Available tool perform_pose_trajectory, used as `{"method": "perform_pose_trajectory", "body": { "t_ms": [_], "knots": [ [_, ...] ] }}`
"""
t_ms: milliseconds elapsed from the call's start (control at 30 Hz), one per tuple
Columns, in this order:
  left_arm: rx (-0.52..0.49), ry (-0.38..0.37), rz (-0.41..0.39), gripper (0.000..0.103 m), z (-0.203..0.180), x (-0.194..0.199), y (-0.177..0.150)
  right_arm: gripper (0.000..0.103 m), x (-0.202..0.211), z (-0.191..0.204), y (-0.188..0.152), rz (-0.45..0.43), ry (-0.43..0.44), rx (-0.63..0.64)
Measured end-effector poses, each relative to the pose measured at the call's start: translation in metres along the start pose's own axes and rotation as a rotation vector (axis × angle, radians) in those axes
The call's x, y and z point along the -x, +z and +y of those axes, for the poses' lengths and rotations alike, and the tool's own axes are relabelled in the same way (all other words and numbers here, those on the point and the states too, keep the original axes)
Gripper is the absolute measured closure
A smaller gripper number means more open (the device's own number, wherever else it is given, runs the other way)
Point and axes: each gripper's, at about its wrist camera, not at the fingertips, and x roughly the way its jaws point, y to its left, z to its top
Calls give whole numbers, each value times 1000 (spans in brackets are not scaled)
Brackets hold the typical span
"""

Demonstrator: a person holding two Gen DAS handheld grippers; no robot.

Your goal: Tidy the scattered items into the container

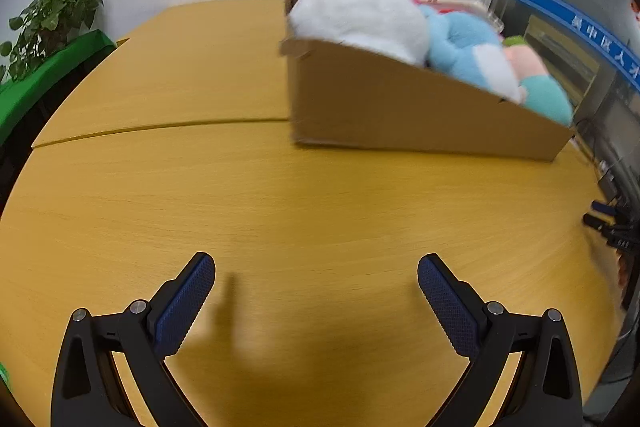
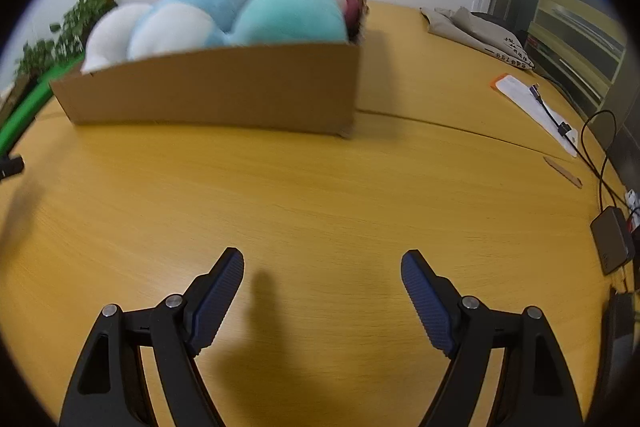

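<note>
Nearest us, our left gripper (image 1: pixel 316 273) and right gripper (image 2: pixel 322 269) hover jaws spread, holding nothing, above the wooden table (image 1: pixel 280 195); farther on it, the cardboard box (image 2: pixel 224 91) brims with plush toys (image 2: pixel 224 15)

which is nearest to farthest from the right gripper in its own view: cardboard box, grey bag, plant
1. cardboard box, ahead and slightly left on the table, nearest to the right gripper.
2. grey bag, far right, behind the box's front wall.
3. plant, far left, off the table by the wall.
</note>
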Motion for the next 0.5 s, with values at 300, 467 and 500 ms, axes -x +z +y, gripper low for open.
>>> {"method": "perform_pose_trajectory", "body": {
  "t_ms": [300, 467, 500],
  "knots": [
    [-133, 23, 42, 0, 40, -23, 2, 0, -18, -25, 0, 32, 185, 172],
    [-204, -34, 50, 0, 62, -34, 9, 0, -32, -43, 18, 35, 265, 272],
    [-210, -39, 50, 0, 67, -36, 10, 0, -35, -48, 21, 35, 275, 286]
  ]
}}
